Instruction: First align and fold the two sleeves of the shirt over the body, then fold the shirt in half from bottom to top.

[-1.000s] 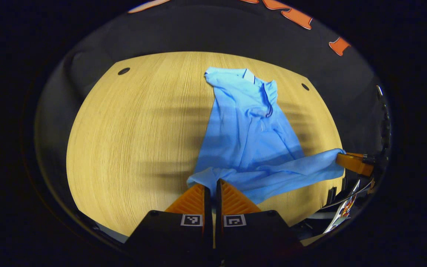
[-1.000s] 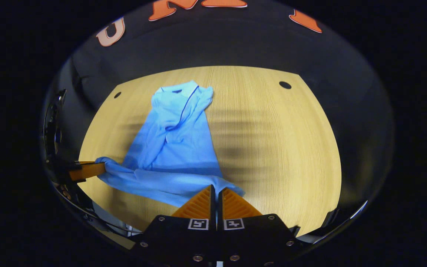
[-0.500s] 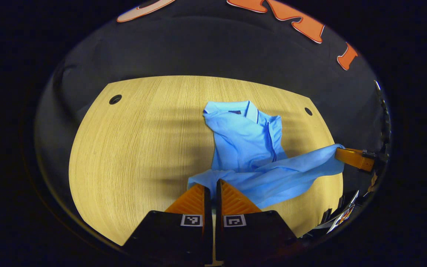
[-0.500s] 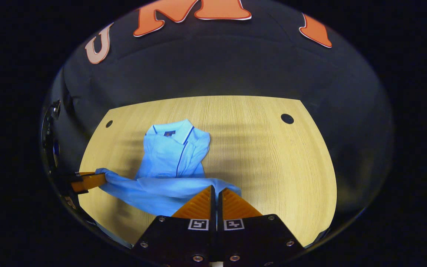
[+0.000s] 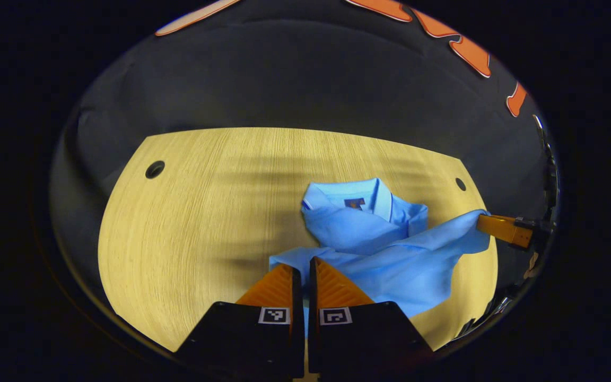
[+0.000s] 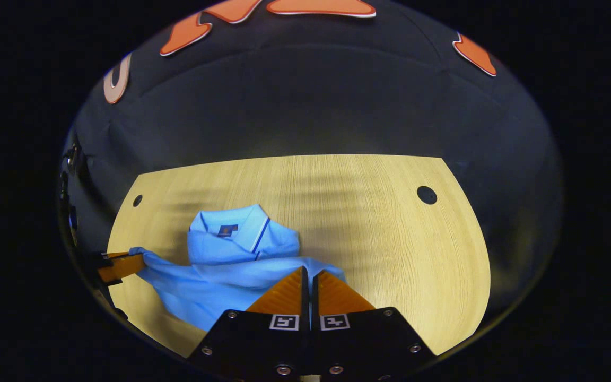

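Observation:
A light blue collared shirt (image 5: 385,244) lies on the wooden table (image 5: 194,212), its collar at the far end and its bottom hem lifted off the wood. My left gripper (image 5: 302,264) is shut on the hem's left corner. The right gripper (image 5: 483,220) shows at the right edge of the left gripper view, pinching the other corner. In the right gripper view the shirt (image 6: 220,265) hangs in a band between my right gripper (image 6: 310,273), shut on the hem, and the left gripper (image 6: 138,260) at the left edge. The collar (image 6: 231,228) rests on the table.
The table (image 6: 380,233) has round cable holes near its far corners (image 6: 426,194) (image 6: 137,200) (image 5: 155,169). The black cloth wall stands right behind its far edge. Bare wood stretches left of the shirt in the left gripper view and right of it in the right gripper view.
Both grippers have carried the hem forward toward the collar. The lower body now hangs over the upper part, and much less of the flat shirt shows.

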`<state>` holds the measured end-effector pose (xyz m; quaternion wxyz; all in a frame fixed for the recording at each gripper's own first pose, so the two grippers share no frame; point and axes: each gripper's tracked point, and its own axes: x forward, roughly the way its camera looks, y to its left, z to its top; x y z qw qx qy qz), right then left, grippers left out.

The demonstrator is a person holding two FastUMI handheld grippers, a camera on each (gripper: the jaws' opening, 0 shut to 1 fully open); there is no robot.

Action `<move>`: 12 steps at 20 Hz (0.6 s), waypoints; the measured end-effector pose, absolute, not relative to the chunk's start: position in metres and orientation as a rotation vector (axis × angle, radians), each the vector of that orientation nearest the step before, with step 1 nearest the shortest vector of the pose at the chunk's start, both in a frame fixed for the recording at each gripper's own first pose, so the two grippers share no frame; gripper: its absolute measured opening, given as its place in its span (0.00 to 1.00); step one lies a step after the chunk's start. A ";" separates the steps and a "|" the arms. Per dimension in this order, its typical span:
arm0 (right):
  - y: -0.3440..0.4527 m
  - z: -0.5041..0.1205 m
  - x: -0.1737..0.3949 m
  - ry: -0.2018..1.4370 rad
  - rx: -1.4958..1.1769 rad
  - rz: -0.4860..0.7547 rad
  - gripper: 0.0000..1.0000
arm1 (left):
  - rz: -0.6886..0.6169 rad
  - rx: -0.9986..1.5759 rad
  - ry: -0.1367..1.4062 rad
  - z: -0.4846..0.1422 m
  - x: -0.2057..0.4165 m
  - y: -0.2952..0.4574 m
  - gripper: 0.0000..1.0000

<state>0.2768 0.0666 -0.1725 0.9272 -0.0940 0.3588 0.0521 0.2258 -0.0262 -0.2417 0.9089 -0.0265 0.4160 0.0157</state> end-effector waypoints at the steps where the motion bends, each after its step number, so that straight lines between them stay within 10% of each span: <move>1: 0.068 -0.177 0.286 0.743 -0.181 0.103 0.00 | 0.040 -0.044 0.852 -0.244 0.236 -0.022 0.07; 8: 0.055 -0.230 0.315 0.822 -0.227 0.043 0.06 | 0.092 -0.034 0.879 -0.279 0.271 -0.004 0.08; 11: 0.053 -0.232 0.312 0.817 -0.262 0.035 0.66 | 0.106 -0.007 0.860 -0.279 0.276 0.006 0.43; 12: 0.053 -0.228 0.312 0.812 -0.252 0.035 0.67 | 0.103 -0.004 0.851 -0.277 0.276 0.007 0.62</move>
